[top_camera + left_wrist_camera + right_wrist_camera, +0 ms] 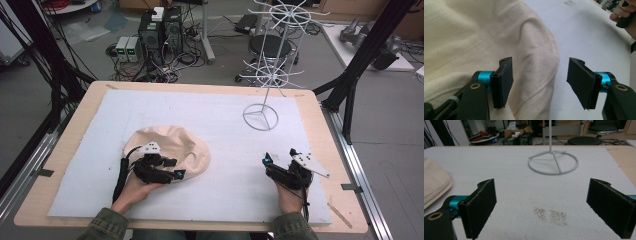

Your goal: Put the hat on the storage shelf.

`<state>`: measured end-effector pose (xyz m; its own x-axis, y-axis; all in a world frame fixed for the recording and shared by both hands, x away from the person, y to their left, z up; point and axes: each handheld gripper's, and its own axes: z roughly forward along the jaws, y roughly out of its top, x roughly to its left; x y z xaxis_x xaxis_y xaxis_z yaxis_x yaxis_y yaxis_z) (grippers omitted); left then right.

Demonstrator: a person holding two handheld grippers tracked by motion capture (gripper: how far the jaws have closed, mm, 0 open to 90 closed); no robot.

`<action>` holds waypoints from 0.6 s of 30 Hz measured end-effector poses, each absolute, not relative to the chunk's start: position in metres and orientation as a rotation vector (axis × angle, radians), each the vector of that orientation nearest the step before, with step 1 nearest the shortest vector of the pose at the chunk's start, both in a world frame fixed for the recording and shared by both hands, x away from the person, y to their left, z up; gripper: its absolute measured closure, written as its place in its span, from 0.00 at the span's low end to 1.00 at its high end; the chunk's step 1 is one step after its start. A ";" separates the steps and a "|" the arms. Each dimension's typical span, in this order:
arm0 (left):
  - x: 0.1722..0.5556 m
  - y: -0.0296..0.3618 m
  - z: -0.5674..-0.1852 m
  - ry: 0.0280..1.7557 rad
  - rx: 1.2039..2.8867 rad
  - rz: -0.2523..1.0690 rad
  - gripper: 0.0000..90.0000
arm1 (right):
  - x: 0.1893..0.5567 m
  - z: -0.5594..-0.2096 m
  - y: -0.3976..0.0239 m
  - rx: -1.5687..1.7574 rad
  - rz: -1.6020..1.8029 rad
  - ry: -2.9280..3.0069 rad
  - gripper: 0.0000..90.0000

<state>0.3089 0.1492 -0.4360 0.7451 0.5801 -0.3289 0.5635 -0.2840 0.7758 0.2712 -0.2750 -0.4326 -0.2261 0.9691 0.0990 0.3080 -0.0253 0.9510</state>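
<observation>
Cream cloth hat (167, 150) lay on the white mat (225, 135), its brim edge between our left gripper's (537, 83) unclenched jaws. We needed a deeper bite before squeezing; our right gripper (544, 207) waited, released, holding nothing.

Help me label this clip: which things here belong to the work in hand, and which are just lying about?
In the work:
- cream fabric cap
- left tool, jaws open astride the cap's edge
- white wire hanging stand, likely

Lying about:
- black round stool
- computer towers on the floor
- right tool, open, idle
</observation>
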 end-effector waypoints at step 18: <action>0.311 0.139 -0.443 0.835 2.109 0.099 0.59 | 0.272 -0.433 -0.275 1.368 1.270 1.600 0.09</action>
